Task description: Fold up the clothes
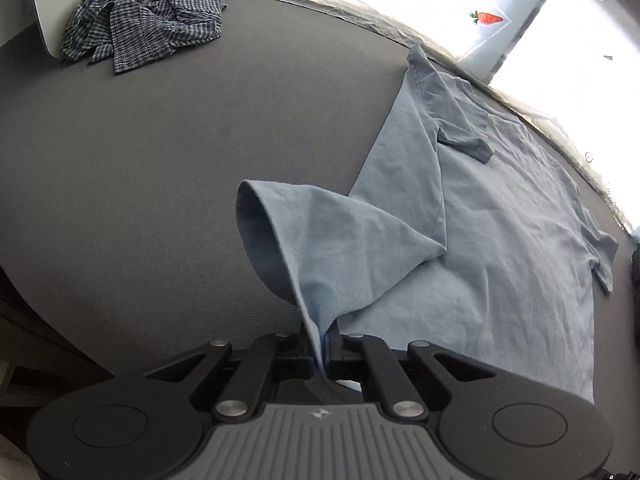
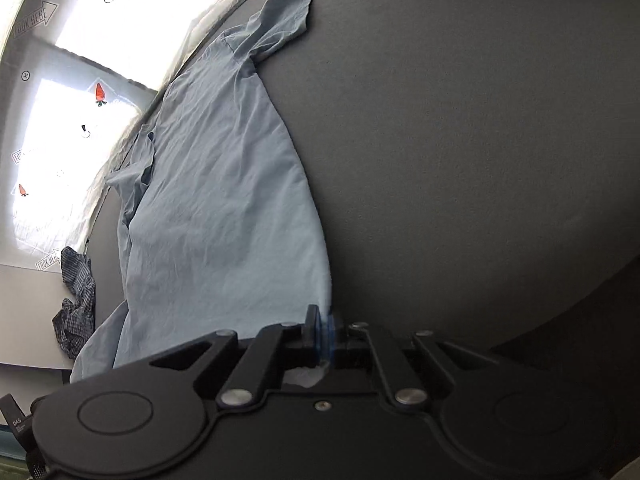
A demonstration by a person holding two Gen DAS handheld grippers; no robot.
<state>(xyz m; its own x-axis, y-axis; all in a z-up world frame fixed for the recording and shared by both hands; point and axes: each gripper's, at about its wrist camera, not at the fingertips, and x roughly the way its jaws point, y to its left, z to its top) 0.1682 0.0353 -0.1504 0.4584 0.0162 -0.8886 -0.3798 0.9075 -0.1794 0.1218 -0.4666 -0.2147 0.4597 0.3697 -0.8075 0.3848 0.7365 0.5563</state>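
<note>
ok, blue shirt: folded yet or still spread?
Mostly spread: blue shirt lies flat on the table, one corner lifted by the left gripper.

Dark grey bench [image 1: 160, 160], and a light blue T-shirt [image 1: 500, 220] lies spread across it, checked shirt [image 1: 148, 20] crumpled well apart at the far edge.

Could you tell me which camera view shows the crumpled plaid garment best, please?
The left wrist view shows it best: the plaid garment lies whole and unobstructed at the far corner of the dark table, its check pattern clear. The right wrist view catches only a narrow, distorted strip of it at the left edge, beside the blue shirt.
</note>
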